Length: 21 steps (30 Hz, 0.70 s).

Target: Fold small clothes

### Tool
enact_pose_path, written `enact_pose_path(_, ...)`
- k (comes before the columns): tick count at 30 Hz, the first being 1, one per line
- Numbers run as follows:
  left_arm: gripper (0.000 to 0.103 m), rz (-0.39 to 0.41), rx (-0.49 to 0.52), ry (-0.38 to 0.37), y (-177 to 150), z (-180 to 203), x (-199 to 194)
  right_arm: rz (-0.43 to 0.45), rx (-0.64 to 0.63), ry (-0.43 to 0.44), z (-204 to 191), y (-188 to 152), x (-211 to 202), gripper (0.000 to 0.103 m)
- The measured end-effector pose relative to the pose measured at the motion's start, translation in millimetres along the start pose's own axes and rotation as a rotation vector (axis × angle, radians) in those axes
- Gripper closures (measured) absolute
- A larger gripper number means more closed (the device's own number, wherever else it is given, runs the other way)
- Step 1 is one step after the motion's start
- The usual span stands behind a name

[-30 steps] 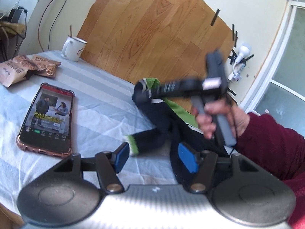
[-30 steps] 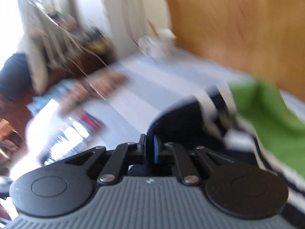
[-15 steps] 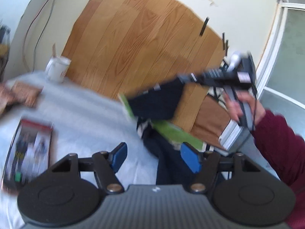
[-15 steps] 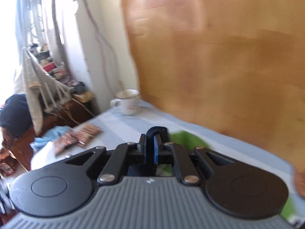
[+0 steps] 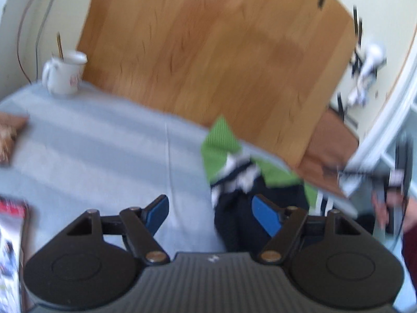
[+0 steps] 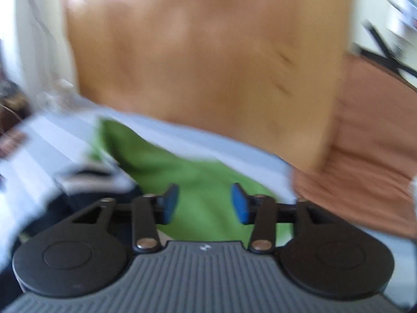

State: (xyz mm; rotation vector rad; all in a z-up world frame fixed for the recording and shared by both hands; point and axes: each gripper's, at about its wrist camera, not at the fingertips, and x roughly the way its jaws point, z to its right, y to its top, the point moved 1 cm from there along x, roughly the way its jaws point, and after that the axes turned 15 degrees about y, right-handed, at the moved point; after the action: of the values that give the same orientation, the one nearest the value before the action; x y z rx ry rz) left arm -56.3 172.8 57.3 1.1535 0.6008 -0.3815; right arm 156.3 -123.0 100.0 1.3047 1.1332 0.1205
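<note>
A small green, navy and white garment lies bunched near the far right edge of the pale blue striped table. My left gripper is open and empty, low over the table with the garment's dark part by its right finger. In the right wrist view my right gripper is open and empty just above the garment's green panel. In the left wrist view the right gripper is a blur at the far right. Both views are blurred by motion.
A white mug stands at the table's back left by a leaning wooden board. A snack packet and a phone lie at the left edge. A brown surface lies beyond the table's right end.
My right gripper held the garment's dark part up, then opened and let it drop onto the table, and has swung away right. My left gripper stayed open.
</note>
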Motion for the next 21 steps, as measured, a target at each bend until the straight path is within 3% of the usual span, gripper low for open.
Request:
enact_pose_path(5,0.026,-0.11,0.024,-0.044,-34,4,12,0.002,-0.055,0.193,-56,38,76,0.027)
enact_pose_path(8,0.028,-0.148,0.023,-0.067,-44,9,21,-0.047,-0.093,0.188,-78,44,136,0.025)
enact_pose_path(9,0.032,-0.167,0.027,-0.073,-47,12,26,-0.08,-0.091,0.165,-82,43,156,0.031)
enact_pose_path(10,0.038,-0.169,0.035,-0.071,-50,13,29,-0.125,-0.073,0.164,-81,40,174,0.043)
enact_pose_path(11,0.047,-0.151,0.053,-0.058,-52,16,29,-0.161,-0.053,0.179,-82,37,189,0.09)
enact_pose_path(12,0.071,-0.148,0.076,-0.04,-53,17,31,-0.175,-0.032,0.193,-81,37,197,0.096)
enact_pose_path(13,0.095,-0.162,0.086,-0.028,-53,18,34,-0.136,-0.021,0.207,-82,38,197,0.096)
enact_pose_path(16,0.095,-0.21,0.0,-0.052,-51,3,30,0.164,-0.013,0.314,-83,49,160,0.096)
enact_pose_path(18,0.095,-0.141,-0.01,-0.023,-48,-10,5,0.324,0.072,0.369,-70,55,148,0.096)
enact_pose_path(19,0.095,-0.103,-0.007,0.025,-47,-17,-8,0.34,0.108,0.351,-64,56,151,0.096)
enact_pose_path(21,0.095,-0.079,-0.051,0.086,-46,-34,-23,0.251,0.139,0.285,-56,53,173,0.092)
